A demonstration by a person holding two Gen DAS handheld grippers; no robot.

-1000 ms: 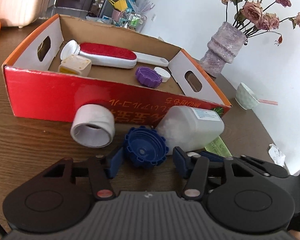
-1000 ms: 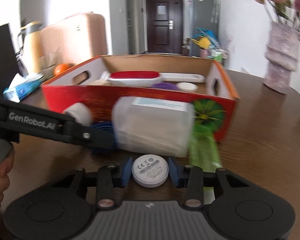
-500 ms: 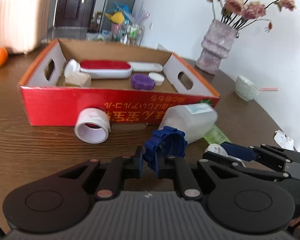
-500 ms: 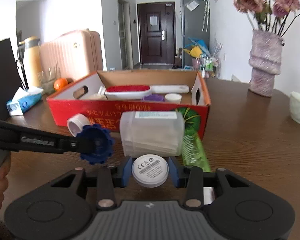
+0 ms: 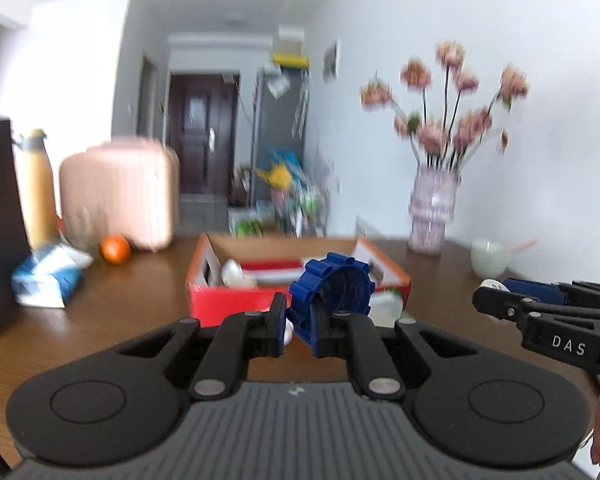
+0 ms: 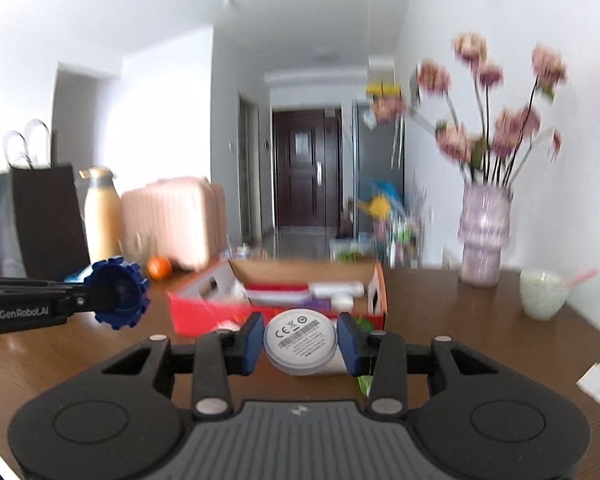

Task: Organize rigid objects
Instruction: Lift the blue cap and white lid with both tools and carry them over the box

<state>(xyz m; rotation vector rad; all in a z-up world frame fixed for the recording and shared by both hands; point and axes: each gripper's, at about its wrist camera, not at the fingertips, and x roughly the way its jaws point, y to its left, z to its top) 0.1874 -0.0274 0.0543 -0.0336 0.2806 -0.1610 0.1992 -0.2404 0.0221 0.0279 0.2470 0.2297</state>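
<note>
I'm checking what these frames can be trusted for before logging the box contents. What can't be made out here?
- Left wrist view: the blue cap in the left gripper hides much of the red box; its contents are blurred.
- Right wrist view: the white disc in the right gripper covers the box's front; the items lying before it are mostly hidden.
- The disc's printed label is too small to read.

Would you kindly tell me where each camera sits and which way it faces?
Left wrist: on the left gripper, facing the red cardboard box; it grips a blue toothed cap; right gripper alongside.
Right wrist: on the right gripper, same heading, clamping a white round disc.
Shared: box, cap, purple vase.
</note>
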